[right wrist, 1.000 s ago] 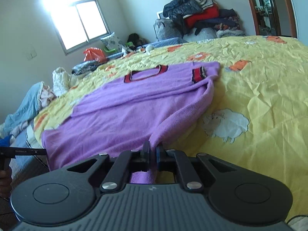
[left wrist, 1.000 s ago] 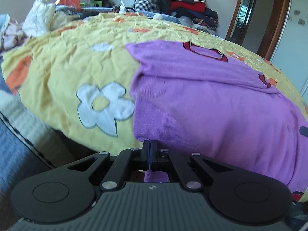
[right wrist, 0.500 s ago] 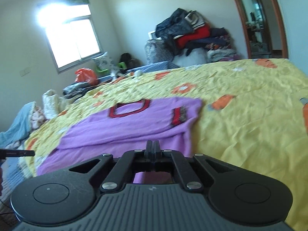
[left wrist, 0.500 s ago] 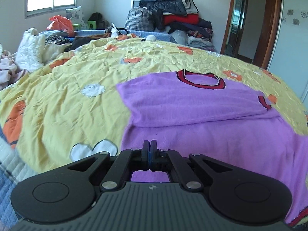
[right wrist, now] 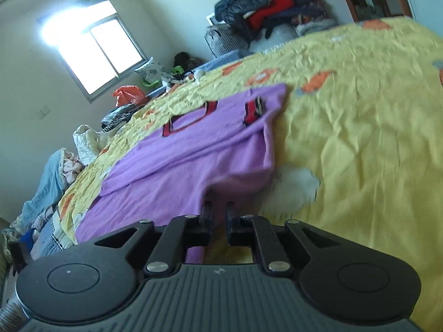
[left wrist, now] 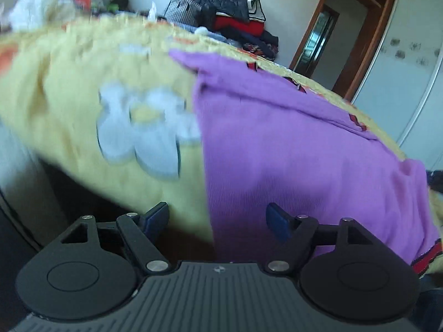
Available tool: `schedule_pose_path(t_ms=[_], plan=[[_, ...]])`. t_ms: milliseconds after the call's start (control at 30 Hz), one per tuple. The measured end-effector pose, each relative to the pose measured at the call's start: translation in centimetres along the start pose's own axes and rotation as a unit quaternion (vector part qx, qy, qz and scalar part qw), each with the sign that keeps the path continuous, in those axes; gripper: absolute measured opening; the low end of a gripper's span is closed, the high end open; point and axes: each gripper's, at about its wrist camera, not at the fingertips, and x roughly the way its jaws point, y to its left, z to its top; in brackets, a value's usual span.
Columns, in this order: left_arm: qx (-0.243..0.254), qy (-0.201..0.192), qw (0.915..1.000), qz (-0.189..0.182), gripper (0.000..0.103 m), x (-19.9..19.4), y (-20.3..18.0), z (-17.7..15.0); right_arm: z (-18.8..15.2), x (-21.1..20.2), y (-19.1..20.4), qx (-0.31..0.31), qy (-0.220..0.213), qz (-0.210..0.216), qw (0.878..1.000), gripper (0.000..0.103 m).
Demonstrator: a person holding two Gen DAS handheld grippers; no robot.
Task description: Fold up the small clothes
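Left wrist view: your left gripper (left wrist: 217,215) is opening wide, gripping nothing, over the purple sweater (left wrist: 290,149) on the yellow bedspread (left wrist: 69,83). Your right gripper (right wrist: 218,213) is parting narrowly; sweater edge lies between, unpinched.

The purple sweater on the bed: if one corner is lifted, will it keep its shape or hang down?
The purple sweater will probably hang limp: its folded upper part drapes softly, following the yellow bedspread. It looks like a light knit, since its hem sags over the bed edge. It is unlikely to slip, as the ribbed fabric should grip the bedspread.
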Motion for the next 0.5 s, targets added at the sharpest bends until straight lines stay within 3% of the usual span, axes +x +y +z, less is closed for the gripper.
schedule_pose_path(t_ms=[33,67,100,133,200,300,433,500], plan=[[-0.008,-0.001,0.9999,-0.011,0.074,0.5,0.1,-0.5,-0.3,0.1,0.0,0.009,0.004,0.004,1.000,0.028],[-0.013,-0.006,0.9997,-0.020,0.072,0.8,0.0,-0.8,-0.6,0.3,0.1,0.012,0.009,0.010,1.000,0.048],[-0.018,-0.010,0.9994,-0.026,0.058,0.9,0.0,-0.9,-0.8,0.4,0.3,0.012,0.013,0.015,1.000,0.073],[-0.026,-0.006,0.9990,-0.037,0.029,1.0,0.0,-1.0,-1.0,0.4,0.6,0.009,0.014,0.019,1.000,0.081],[-0.025,0.002,0.9983,-0.053,0.000,0.6,-0.3,-1.0,-1.5,0.3,1.1,0.014,0.013,0.034,0.999,0.083],[-0.021,-0.008,0.9968,-0.077,0.000,-0.6,-0.6,-1.0,-2.1,0.4,1.3,0.047,0.027,0.073,0.996,0.083],[-0.041,-0.030,0.9925,-0.111,0.000,-2.1,-0.7,-0.3,-3.0,-0.9,0.2,0.115,0.005,0.109,0.987,0.087],[-0.055,-0.043,0.9898,-0.124,0.000,-2.6,-0.7,0.4,-3.6,-1.9,-0.3,0.150,-0.020,0.096,0.984,0.094]])
